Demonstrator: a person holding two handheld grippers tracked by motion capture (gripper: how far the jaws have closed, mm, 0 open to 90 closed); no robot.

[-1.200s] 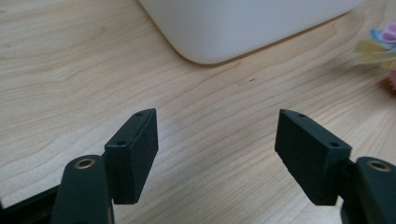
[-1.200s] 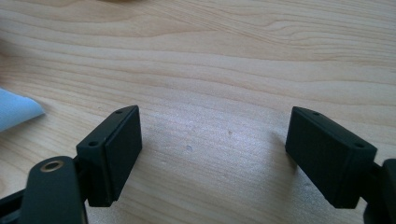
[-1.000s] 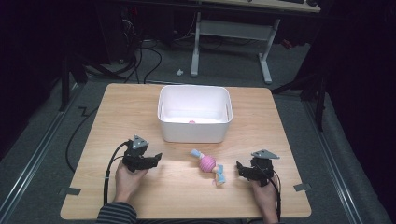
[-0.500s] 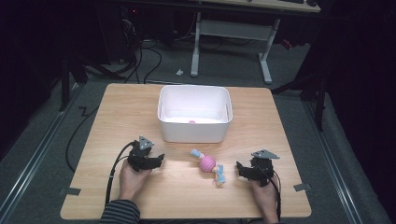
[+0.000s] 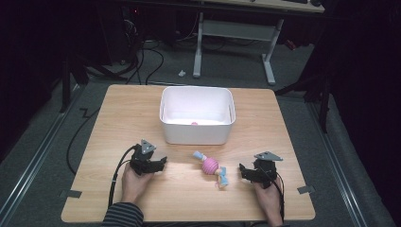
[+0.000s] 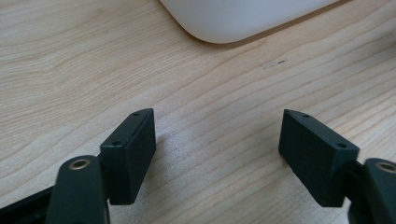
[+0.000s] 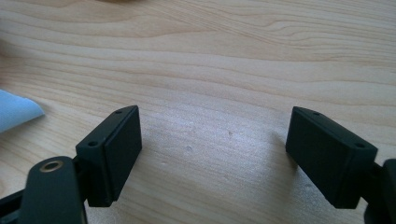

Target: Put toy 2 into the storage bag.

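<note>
A pink and light-blue toy (image 5: 211, 166) lies on the wooden table (image 5: 283, 142) in front of a white bin (image 5: 197, 115). A small pink thing (image 5: 194, 124) rests inside the bin. My left gripper (image 5: 161, 163) sits on the table left of the toy, held by a hand, open with bare wood between its fingers (image 6: 133, 149). My right gripper (image 5: 242, 171) rests just right of the toy, open as well, and a light-blue tip of the toy (image 7: 16, 111) shows at the left edge of its view. The bin's rounded corner (image 6: 233, 18) lies ahead of the left gripper.
Black cables (image 5: 118, 170) trail from both grippers toward the table's front edge. A grey desk frame (image 5: 231, 33) stands on the dark floor beyond the table, with more cables (image 5: 151, 56) lying around it.
My left gripper has slid a little to the right, toward the toy. The right gripper and the toy have stayed put.
</note>
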